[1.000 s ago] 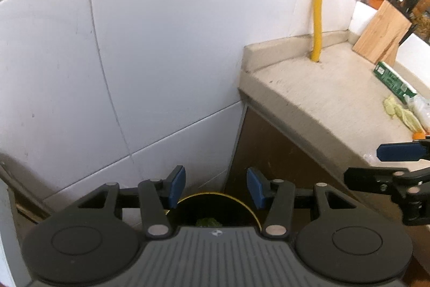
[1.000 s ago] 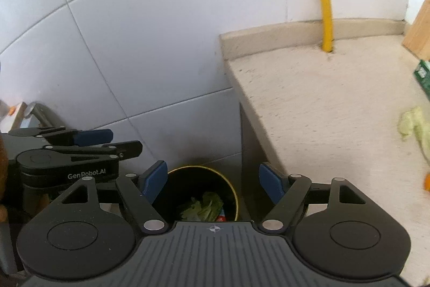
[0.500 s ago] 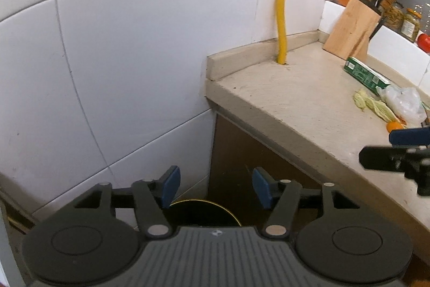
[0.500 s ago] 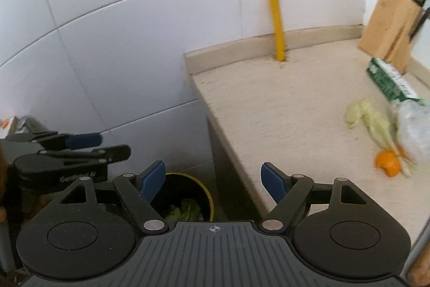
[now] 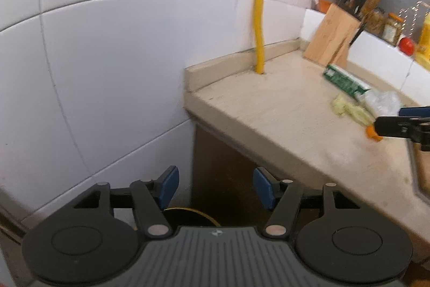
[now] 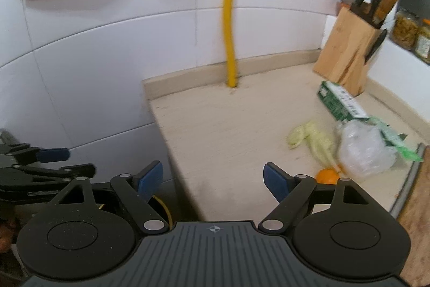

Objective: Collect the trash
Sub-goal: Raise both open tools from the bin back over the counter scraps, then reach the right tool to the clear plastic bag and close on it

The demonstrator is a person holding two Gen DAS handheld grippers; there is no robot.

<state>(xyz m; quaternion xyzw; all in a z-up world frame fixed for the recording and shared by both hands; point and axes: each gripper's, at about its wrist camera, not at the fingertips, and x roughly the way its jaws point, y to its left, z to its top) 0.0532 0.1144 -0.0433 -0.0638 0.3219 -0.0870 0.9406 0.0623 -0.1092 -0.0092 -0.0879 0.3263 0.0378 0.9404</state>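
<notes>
Looking at the counter [image 6: 228,131], I see trash bunched near its right end: green leaf scraps [image 6: 313,139], an orange peel [image 6: 326,176], a crumpled clear bag [image 6: 365,149] and a green box [image 6: 340,102].

The right gripper [image 6: 213,179] has nothing in its jaws and they are spread wide. The left gripper [image 5: 213,186] holds nothing either, and its jaws are opening.

The slippery bag might slide away, or push the peel off the edge.

The box lies flat. Its long side runs from the knife block [image 6: 346,55] toward the bag. The picture is blurry, so the leaves only seem to point the same way.
</notes>
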